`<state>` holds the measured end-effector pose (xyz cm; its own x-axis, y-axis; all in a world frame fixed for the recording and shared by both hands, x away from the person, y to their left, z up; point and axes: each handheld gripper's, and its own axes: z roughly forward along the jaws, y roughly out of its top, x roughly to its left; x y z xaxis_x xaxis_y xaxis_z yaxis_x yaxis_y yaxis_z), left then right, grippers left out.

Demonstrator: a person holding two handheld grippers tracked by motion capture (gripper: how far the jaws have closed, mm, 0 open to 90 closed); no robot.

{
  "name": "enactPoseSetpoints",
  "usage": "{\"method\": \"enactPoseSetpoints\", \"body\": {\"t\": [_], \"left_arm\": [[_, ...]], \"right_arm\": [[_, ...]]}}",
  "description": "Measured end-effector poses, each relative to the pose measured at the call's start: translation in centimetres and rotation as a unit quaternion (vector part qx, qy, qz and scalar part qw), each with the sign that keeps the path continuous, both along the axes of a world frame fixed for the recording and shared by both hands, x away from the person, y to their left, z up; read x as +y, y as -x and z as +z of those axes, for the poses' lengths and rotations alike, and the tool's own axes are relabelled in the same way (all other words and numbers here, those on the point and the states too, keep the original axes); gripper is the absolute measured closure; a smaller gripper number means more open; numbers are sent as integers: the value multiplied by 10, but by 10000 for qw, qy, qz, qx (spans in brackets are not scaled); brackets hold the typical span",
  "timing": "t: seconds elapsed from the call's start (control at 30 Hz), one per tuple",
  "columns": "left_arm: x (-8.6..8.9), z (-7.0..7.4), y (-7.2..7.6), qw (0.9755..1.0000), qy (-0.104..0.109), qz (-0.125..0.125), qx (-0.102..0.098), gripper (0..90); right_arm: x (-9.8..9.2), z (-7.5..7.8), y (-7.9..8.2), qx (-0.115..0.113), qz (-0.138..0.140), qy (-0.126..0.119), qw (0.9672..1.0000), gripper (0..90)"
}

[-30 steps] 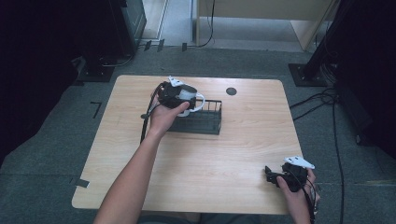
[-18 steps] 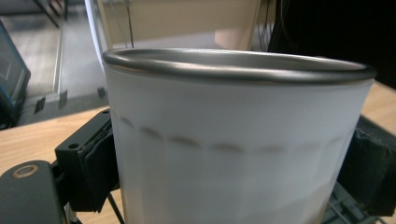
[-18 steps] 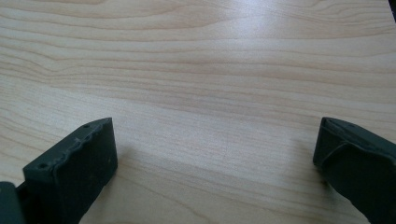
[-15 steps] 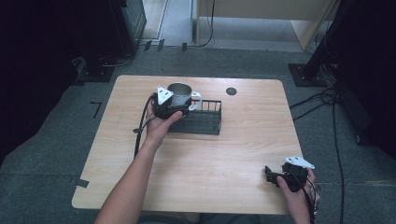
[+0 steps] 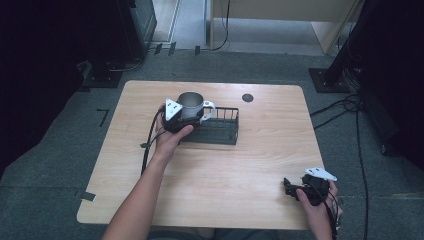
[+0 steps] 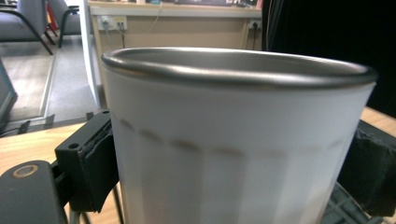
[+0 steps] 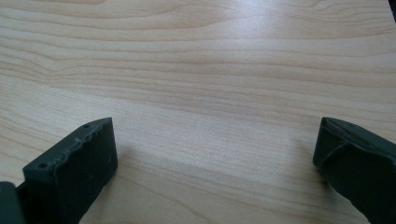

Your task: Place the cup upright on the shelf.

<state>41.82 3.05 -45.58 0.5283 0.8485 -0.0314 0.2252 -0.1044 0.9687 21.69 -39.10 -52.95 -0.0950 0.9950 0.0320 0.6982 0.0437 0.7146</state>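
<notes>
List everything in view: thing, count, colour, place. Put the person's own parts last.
Mug: one, white with a metal rim and a white handle, upright, clamped between the left gripper's jaws at the left end of the rack.
Wire rack: one, black, on the table behind its middle.
Table: one, light wood, middle of the room.
Round disc: one, black, in the tabletop near its far edge.
Cables: several, black, on the grey floor to the right.
Left gripper: one, black, shut on the mug.
Right gripper: one, black, jaws wide apart over bare wood at the near right corner.
</notes>
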Motion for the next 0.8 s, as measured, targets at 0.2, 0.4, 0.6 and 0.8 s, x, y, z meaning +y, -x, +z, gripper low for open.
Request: {"method": "enactPoseSetpoints", "body": {"t": [0.2, 0.4, 0.6, 0.8], "left_arm": [[-5, 0, 4, 9976, -655, -34, 219, 77], [-6, 6, 4, 9945, -858, -26, 596, 74], [1, 10, 3, 9926, -785, 26, 922, 0], [5, 16, 4, 9933, -631, 17, 965, 0]], "right_arm": [[0, 0, 0, -4, 1, 6, 10000, 0], [0, 0, 0, 1, 4, 6, 10000, 0], [0, 0, 0, 0, -2, 3, 10000, 0], [0, 0, 0, -1, -1, 3, 10000, 0]]}}
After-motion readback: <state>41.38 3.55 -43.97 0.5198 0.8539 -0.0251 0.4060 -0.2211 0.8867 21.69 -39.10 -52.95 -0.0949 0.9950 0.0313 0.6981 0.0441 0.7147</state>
